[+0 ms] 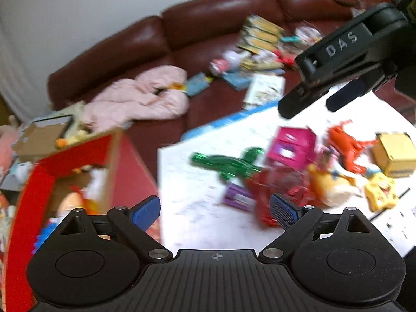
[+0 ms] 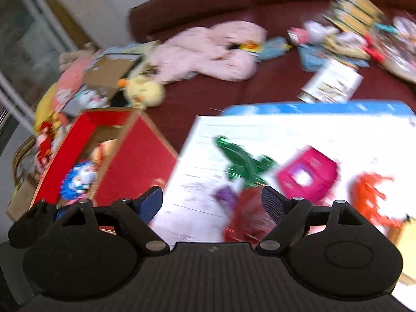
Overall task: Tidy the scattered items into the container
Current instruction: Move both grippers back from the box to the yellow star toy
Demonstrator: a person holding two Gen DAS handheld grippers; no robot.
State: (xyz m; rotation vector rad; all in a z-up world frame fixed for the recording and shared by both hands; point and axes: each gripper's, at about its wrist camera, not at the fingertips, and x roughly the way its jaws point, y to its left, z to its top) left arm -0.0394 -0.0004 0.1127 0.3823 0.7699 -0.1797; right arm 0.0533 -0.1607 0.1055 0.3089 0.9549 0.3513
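The scattered items lie in a heap on the white surface (image 1: 208, 156): a green toy (image 1: 228, 163), a pink box (image 1: 293, 145), an orange toy (image 1: 345, 145), a purple item (image 1: 238, 197), a shiny red toy (image 1: 270, 189) and, seen well only from the left wrist, a yellow box (image 1: 395, 153) and yellow-and-cream toys (image 1: 335, 182) at the right of the pile. Both pictures are blurred, so finer detail cannot be told.

The container, a red-sided cardboard box (image 1: 78, 161), stands just beside the surface's left edge, with several toys inside. The right wrist view looks deeper into it and shows a blue-and-white toy (image 2: 78, 182) there; it alone also shows a yellow plush duck (image 2: 143, 91) and a heap of soft toys behind the box.

The left tool (image 1: 214, 212) hangs over the near edge of the surface with its blue pads wide apart, gripping nothing. The right tool (image 1: 319, 104) enters the left wrist view from the upper right, above the pile, its fingers spread and empty; its own camera confirms the wide gap, with the red toy lying below the right-hand pad.

Behind everything runs a dark red sofa (image 1: 208, 26), carrying a pink garment (image 1: 145, 96) and loose books and packets (image 1: 260, 41).
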